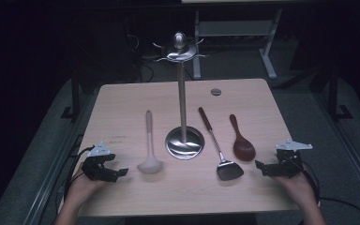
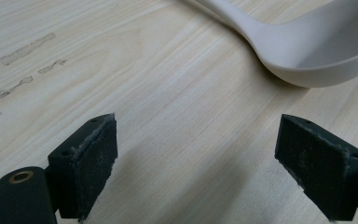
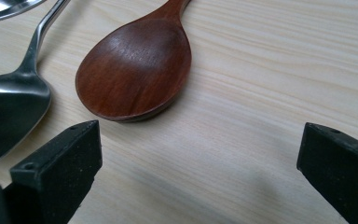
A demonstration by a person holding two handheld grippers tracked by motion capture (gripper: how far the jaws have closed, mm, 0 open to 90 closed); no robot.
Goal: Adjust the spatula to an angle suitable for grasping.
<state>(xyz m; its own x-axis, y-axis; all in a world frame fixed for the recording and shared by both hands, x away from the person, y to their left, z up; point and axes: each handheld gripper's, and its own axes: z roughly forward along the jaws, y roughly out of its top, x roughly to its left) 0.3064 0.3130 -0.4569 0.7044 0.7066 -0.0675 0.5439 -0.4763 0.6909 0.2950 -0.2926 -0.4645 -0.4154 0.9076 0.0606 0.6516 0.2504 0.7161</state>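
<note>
Pale wood-grain laminate covers the table (image 1: 122, 101), a rounded rectangle with a small round grommet cap (image 1: 215, 92) set near its far edge and a few faint smudged marks on the left part of the top, too blurred to read as writing. Around it the room is dark: grey floor, black cables trailing behind the far edge, and the pale legs of another desk (image 1: 267, 47) farther back. At the middle of the table stands a metal utensil stand (image 1: 183, 98), a thin upright pole on a shiny round base with a ring of hooks under a knob at the top; the hooks carry nothing. Three utensils lie flat on the wood beside it, handles pointing away from the person: a cream ladle (image 1: 149, 154) to the left of the base, a steel turner (image 1: 218, 150) with a dark handle just right of it, and a brown wooden spoon (image 1: 242, 140) beyond that, its bowl close to the turner's blade but apart from it. The left gripper (image 1: 115, 173) rests low over the near left part of the table, jaws spread wide with bare wood between them, the ladle's bowl near and ahead of it. The right gripper (image 1: 262, 168) sits at the near right, likewise spread wide and holding nothing, with the wooden spoon's bowl just ahead of its jaws and untouched.
</note>
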